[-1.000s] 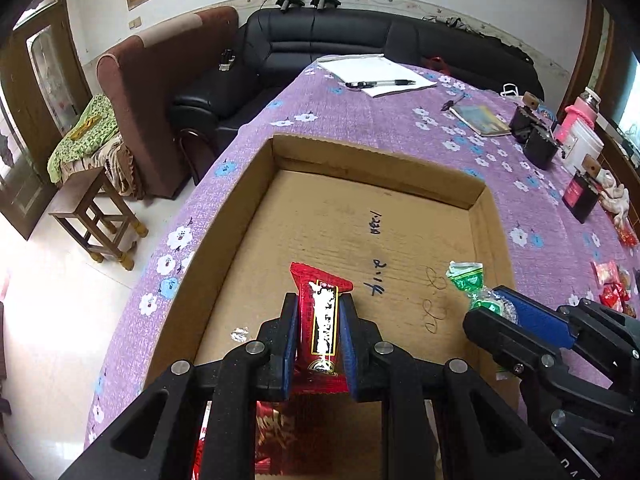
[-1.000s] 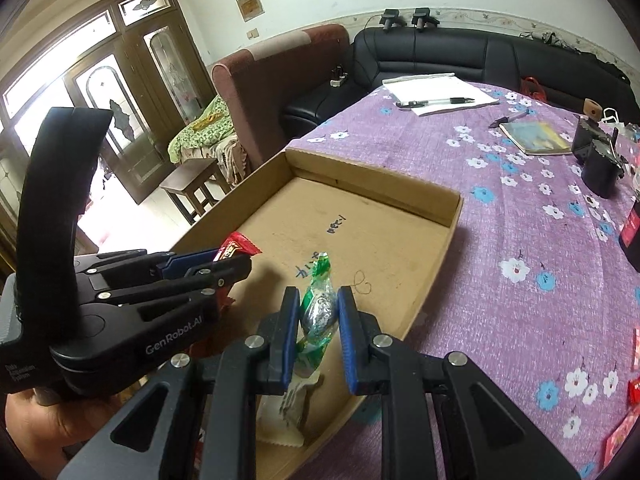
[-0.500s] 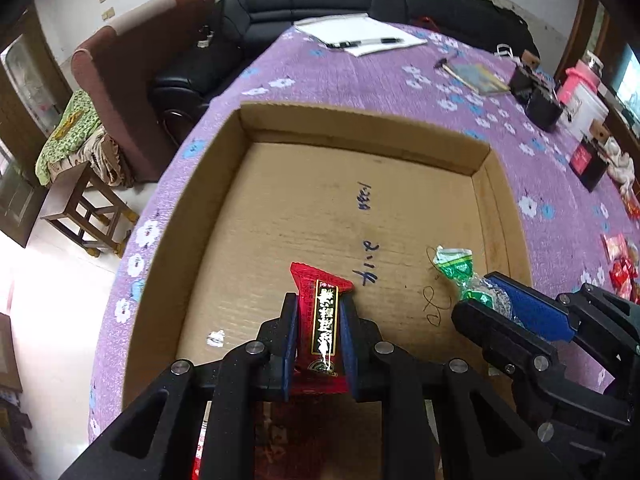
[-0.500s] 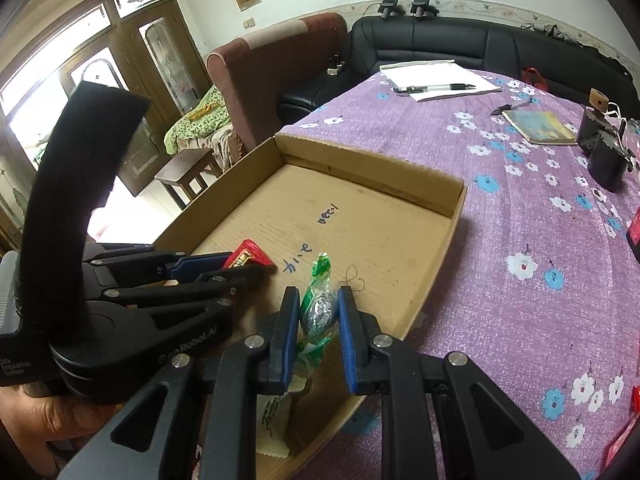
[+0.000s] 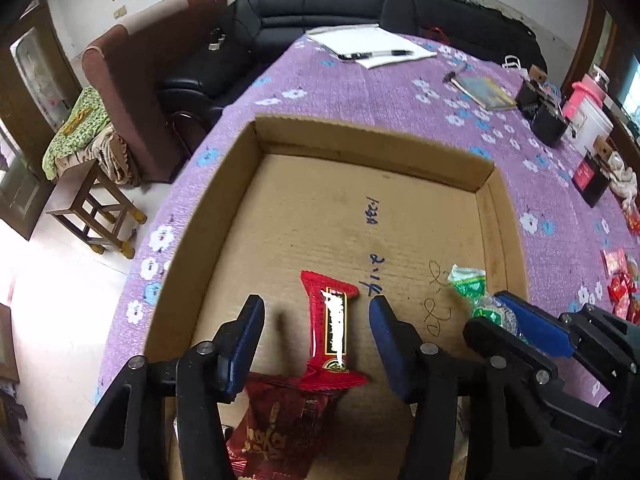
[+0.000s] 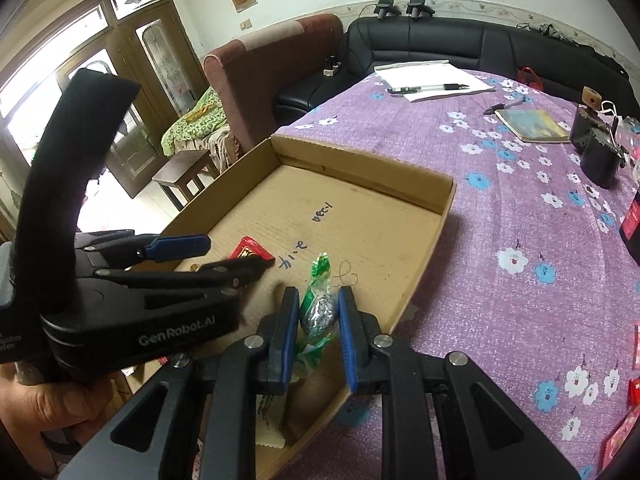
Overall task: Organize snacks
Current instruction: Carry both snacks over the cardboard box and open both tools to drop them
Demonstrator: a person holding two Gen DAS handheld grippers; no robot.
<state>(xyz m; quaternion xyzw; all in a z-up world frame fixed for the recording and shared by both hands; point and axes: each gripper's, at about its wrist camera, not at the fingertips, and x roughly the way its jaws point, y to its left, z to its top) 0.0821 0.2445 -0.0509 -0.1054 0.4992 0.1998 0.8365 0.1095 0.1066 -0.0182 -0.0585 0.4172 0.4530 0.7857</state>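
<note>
Left gripper (image 5: 316,320) jaws had just been opening; the glossy red rectangular snack packet (image 5: 332,330) was released between them onto the shallow brown cardboard tray (image 5: 372,148), likely its sorted spot. Green foil-wrapped candy (image 6: 318,312) was kept clamped by right gripper (image 6: 319,320), apparently awaiting placement alongside.

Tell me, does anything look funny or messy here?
Not much. The red snack lies loose between the open left gripper's jaws, which just opened, overlapping a darker red packet in the cardboard box. More red snacks remain scattered on the tablecloth.
</note>
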